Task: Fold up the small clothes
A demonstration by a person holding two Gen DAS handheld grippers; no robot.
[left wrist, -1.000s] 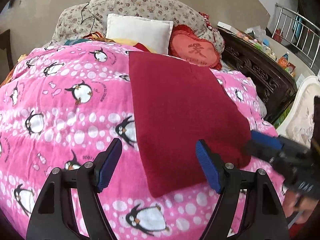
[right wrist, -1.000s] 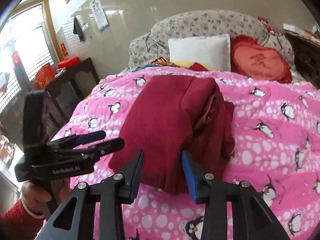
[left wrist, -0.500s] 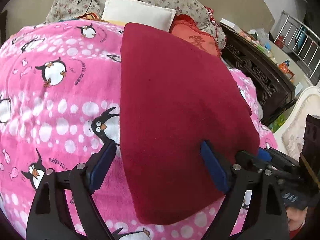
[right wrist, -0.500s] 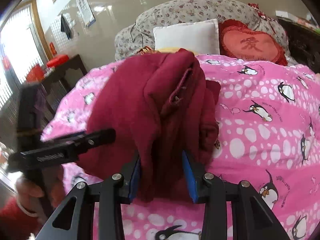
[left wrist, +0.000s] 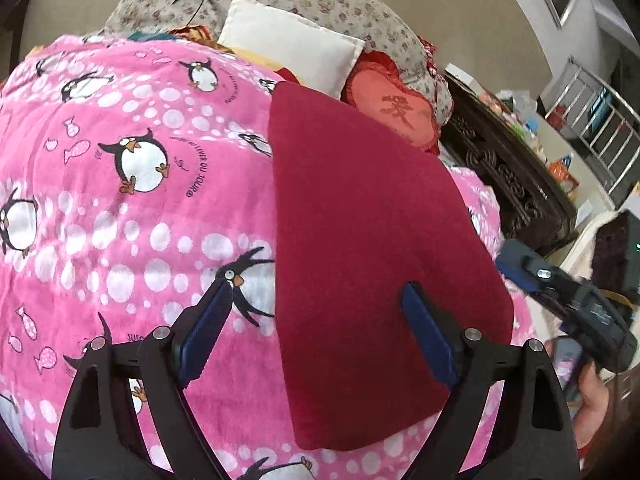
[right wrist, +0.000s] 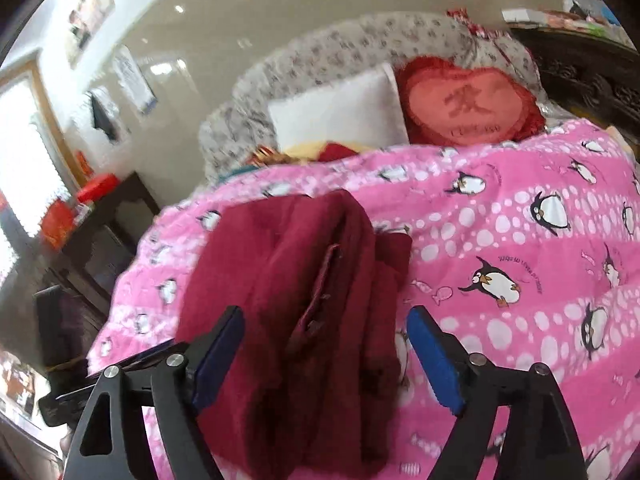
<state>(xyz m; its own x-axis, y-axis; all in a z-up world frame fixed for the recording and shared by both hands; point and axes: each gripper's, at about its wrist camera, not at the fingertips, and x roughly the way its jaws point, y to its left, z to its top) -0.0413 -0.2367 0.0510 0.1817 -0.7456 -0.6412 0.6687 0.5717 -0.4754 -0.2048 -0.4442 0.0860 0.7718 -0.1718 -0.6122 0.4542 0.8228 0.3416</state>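
Observation:
A dark red garment (left wrist: pixel 372 248) lies folded flat on the pink penguin blanket (left wrist: pixel 120 208). In the right wrist view the garment (right wrist: pixel 296 320) shows its folded layers and a seam edge. My left gripper (left wrist: pixel 316 332) is open and empty, its jaws standing over the garment's near left edge. My right gripper (right wrist: pixel 326 358) is open, its jaws standing either side of the garment's near end without holding it. The right gripper also shows in the left wrist view (left wrist: pixel 560 292) at the garment's right edge.
A white pillow (left wrist: pixel 292 52), a red heart cushion (left wrist: pixel 396 112) and a floral cushion (left wrist: pixel 320 4) lie at the bed's head. A dark carved cabinet (left wrist: pixel 516 184) stands right of the bed. A dark side table (right wrist: pixel 104 232) stands on the left.
My right gripper has opened and let go of the garment, which now lies flat on the blanket. The left gripper has pulled back a little and stays open.

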